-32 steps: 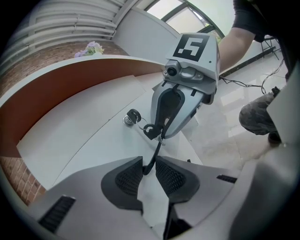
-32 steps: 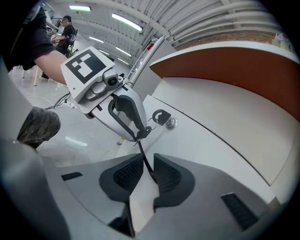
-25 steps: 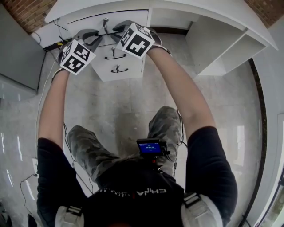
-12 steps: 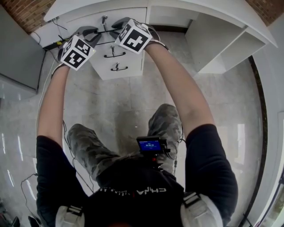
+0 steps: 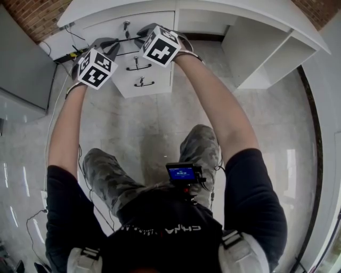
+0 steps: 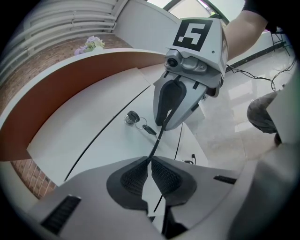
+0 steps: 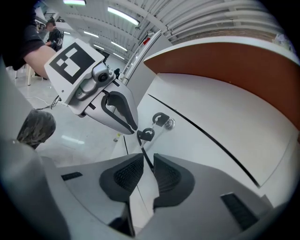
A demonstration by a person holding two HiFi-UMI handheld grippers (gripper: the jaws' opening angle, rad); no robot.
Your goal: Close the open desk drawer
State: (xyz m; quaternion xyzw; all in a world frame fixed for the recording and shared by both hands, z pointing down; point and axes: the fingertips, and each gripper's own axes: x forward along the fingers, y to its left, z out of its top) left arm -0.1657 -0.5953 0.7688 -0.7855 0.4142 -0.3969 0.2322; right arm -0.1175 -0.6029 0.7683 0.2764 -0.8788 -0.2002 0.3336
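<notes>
The top drawer (image 6: pixel 117 150), set just under the tabletop (image 5: pixel 250 13), is being taken by its thin black handle (image 6: pixel 157 138). The handle is being pinched by the left gripper (image 6: pixel 149 161), whose jaws have just been closing on it. It is also being straddled by the right gripper (image 7: pixel 146 159), whose jaws are being held slightly apart around it. The push inward is judged to be still left. How far the drawer is standing out is being hidden by the grippers in the head view.
</notes>
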